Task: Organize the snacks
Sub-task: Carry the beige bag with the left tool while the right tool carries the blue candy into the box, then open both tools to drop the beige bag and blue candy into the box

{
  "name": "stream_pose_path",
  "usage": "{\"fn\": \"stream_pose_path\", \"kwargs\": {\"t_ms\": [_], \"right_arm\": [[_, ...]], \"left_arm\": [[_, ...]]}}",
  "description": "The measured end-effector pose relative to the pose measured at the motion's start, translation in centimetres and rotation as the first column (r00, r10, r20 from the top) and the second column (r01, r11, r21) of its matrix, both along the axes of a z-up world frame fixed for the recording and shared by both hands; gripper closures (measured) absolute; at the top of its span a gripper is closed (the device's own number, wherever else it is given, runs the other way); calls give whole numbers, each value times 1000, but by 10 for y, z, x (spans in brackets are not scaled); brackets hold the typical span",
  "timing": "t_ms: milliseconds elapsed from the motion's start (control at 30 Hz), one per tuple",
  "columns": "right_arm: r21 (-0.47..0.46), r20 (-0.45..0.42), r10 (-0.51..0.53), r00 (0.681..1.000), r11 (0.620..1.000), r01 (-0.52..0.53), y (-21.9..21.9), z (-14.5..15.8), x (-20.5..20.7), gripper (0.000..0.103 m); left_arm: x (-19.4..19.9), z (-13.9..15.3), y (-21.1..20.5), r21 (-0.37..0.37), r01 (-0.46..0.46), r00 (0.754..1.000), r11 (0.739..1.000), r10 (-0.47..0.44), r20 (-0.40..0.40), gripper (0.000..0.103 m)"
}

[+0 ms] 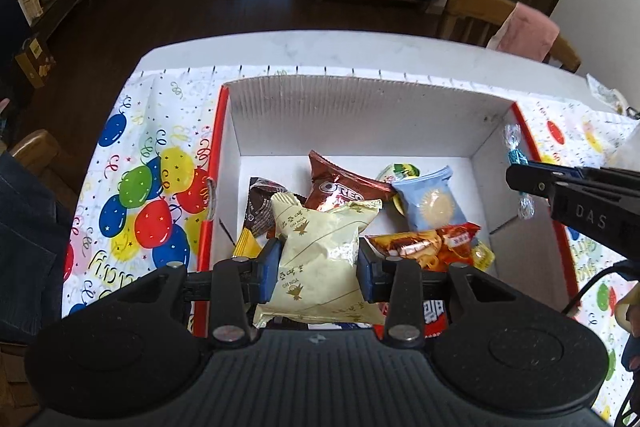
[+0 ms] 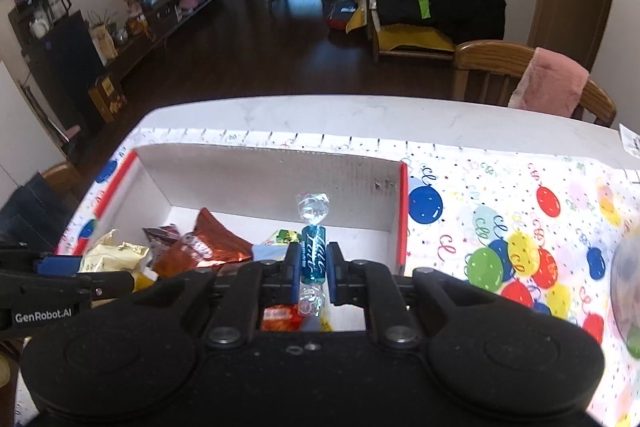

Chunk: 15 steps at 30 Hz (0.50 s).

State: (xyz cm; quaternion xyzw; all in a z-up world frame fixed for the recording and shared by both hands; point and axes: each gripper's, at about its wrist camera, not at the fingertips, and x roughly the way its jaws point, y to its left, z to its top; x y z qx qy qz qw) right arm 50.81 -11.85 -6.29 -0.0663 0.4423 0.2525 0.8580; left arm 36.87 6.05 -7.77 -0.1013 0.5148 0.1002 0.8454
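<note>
Box (image 1: 491, 141) rim close beside candy (image 2: 313, 253).

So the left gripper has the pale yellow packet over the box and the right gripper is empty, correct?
Not quite. The right gripper is not empty: the right wrist view shows it shut on a blue twist-wrapped candy. The rest holds: the left gripper has the pale yellow packet over the box.
</note>
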Motion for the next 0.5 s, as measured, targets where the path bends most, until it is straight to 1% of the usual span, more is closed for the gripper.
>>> {"fn": "stream_pose_path", "kwargs": {"t_ms": [133,300,400,500], "right_arm": [[-43,-15,25,1000,999,-25,13,-13,10,92],[-86,-33,71,997,994,-74,27,-24,9,92],[-105,-38,108,993,988,-112,35,-30,4,92],[-124,-49,122,991,984,-127,40,-36,3,92]], "left_arm": [[13,-13,0,21,4,999,1000,-3,-44,65],[23,-32,-3,43,35,993,998,-30,-110,65],[26,-38,-4,43,44,991,998,-39,-126,65],[29,-42,-4,39,50,990,998,-44,-137,65]]}}
